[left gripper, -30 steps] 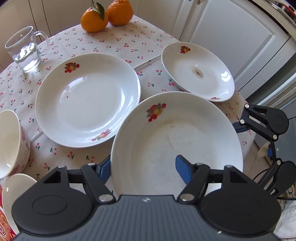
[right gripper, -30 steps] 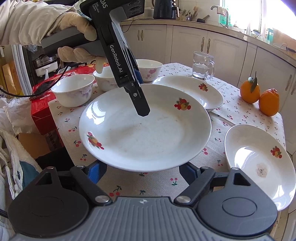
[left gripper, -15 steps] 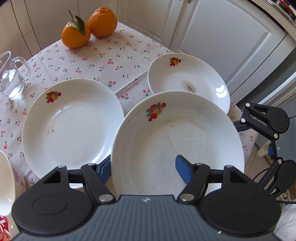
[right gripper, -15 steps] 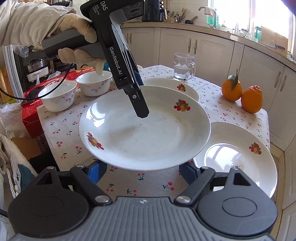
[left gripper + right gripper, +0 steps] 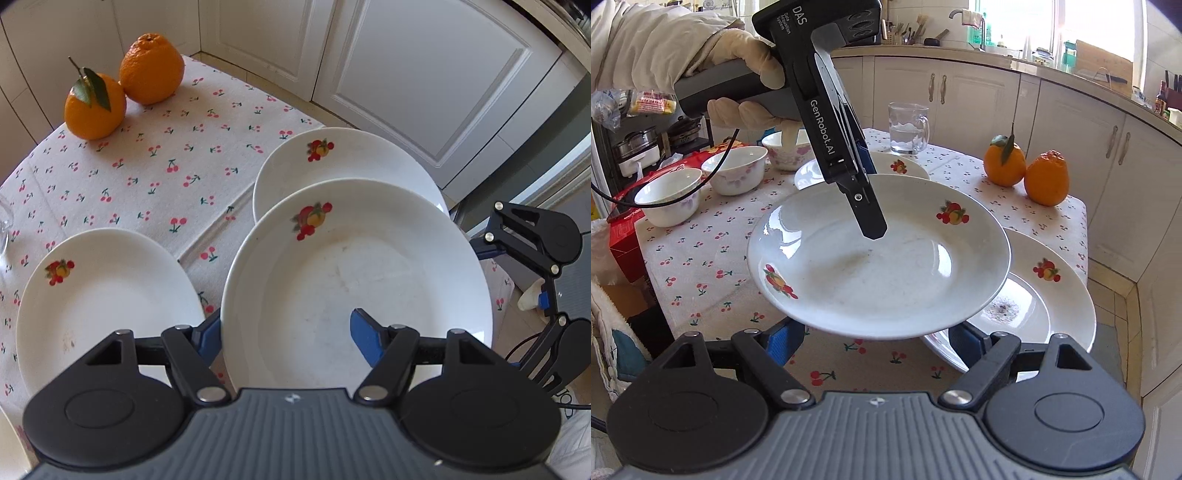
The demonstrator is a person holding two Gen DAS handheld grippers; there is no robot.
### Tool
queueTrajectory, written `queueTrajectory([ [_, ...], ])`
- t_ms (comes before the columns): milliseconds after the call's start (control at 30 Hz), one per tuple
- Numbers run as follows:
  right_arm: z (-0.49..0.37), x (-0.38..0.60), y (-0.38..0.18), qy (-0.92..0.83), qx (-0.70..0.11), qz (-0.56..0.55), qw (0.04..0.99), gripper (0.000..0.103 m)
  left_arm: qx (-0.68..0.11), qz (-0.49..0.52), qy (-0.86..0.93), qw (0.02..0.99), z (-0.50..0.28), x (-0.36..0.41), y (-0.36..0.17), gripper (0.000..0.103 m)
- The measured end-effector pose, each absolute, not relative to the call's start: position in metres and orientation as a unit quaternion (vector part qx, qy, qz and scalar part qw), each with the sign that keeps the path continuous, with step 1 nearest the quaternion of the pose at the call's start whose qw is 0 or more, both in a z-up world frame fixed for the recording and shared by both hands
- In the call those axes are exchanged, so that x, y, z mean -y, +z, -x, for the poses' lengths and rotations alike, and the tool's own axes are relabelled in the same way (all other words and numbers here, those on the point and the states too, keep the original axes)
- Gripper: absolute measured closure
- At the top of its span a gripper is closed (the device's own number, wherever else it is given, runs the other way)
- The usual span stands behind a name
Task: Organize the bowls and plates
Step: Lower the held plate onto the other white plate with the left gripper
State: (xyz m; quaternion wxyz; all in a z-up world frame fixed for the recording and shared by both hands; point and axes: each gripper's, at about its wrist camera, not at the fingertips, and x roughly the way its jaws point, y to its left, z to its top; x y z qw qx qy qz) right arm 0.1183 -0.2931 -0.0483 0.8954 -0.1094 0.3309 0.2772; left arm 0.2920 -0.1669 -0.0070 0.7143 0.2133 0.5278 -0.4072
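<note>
Left tongs (image 5: 286, 330) pinch the rim of a deep white plate (image 5: 879, 254), holding it in the air over another plate (image 5: 1049, 291) at the worktop (image 5: 147, 162) edge. Right tongs (image 5: 875, 338) are spread beneath its near rim, not visibly touching.

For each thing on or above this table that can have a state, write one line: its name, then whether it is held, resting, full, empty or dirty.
Held plate: lifted off the table, empty, faint smears.
Left gripper: jaws shut on the held plate's rim.
Right gripper: jaws open, empty.
Stained plate: resting on the tablecloth, partly under the held plate, brown residue at its centre.
Far plate: resting, empty.
Glass mug: upright, part-filled with water.
Three bowls: upright, unstacked.
</note>
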Motion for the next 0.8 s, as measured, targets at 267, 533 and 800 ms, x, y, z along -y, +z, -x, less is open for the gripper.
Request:
queueTrajectory([
  [267, -0.119, 0.318, -0.048, 0.246, -0.33, 0.1, 0.906, 0.015, -0.513, -0.232, -0.429, 0.706, -0.302, 0.203, -0.011, 0.033],
  [533, -0.117, 0.338, -0.049, 0.216, -0.332, 0.085, 0.914, 0.015, -0.509, -0.241, -0.448, 0.694, -0.308, 0.23, -0.021, 0.033],
  [800, -0.118, 0.35, -0.052, 0.192, -0.341, 0.068, 0.918, 0.015, -0.516, -0.232, -0.463, 0.683, -0.317, 0.247, -0.032, 0.031],
])
